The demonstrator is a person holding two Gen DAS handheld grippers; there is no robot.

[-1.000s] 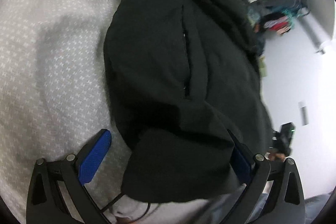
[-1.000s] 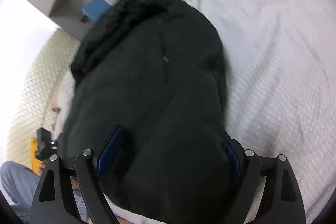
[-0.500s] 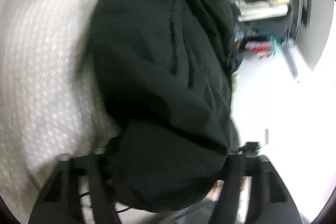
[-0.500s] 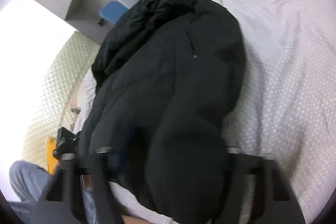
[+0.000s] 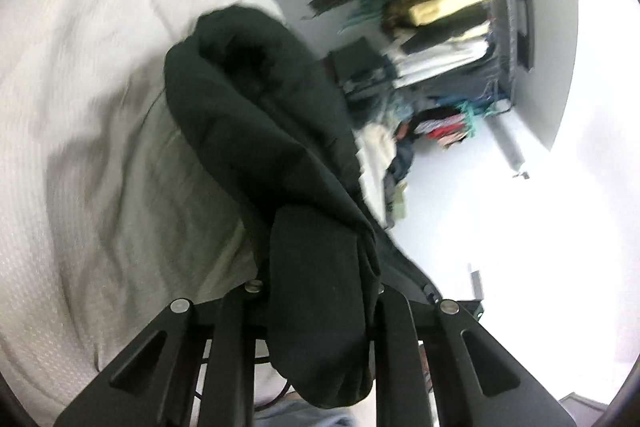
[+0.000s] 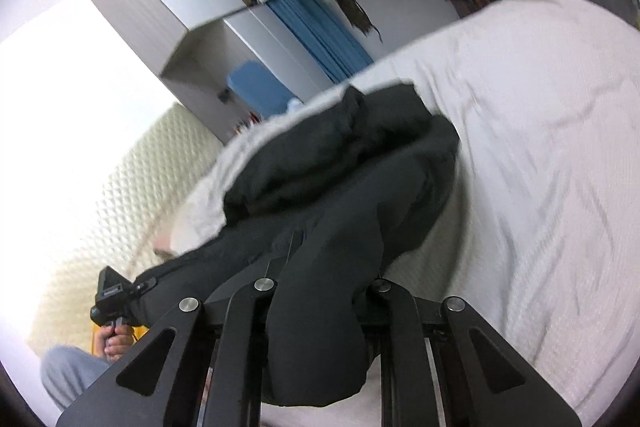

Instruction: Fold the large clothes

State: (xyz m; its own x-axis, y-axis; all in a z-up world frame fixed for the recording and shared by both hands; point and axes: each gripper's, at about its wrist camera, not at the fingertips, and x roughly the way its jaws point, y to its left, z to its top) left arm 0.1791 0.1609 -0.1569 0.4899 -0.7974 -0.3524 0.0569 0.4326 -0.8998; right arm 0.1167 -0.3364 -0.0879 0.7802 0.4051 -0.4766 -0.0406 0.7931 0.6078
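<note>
In the left wrist view, the left claw (image 5: 318, 291) is closing on a thick bunch of the black jacket (image 5: 256, 115), which fills the gap between its black arms and bulges out below them. The rest of the jacket stretches ahead of the claw, its far end resting in a rounded hump on the bed (image 5: 80, 147). The likely trouble is slip: the pinched wad is bulky and smooth, so a layer could slide out as the weight hangs from it, or only the outer layer may be caught and the fold would come apart. The cloth looks matte, padded and soft; the bed cover is pale, finely dotted and creased. In the right wrist view, the right claw (image 6: 322, 289) is pressed together on another fold of the jacket (image 6: 360, 163), with a rounded lump hanging beneath it. Ahead of it and to its left the jacket sags in heavy, puffy rolls onto the bed (image 6: 540, 147). If the two claws rise unevenly, the stretch between them could twist or drag the far end off the bed edge.
</note>
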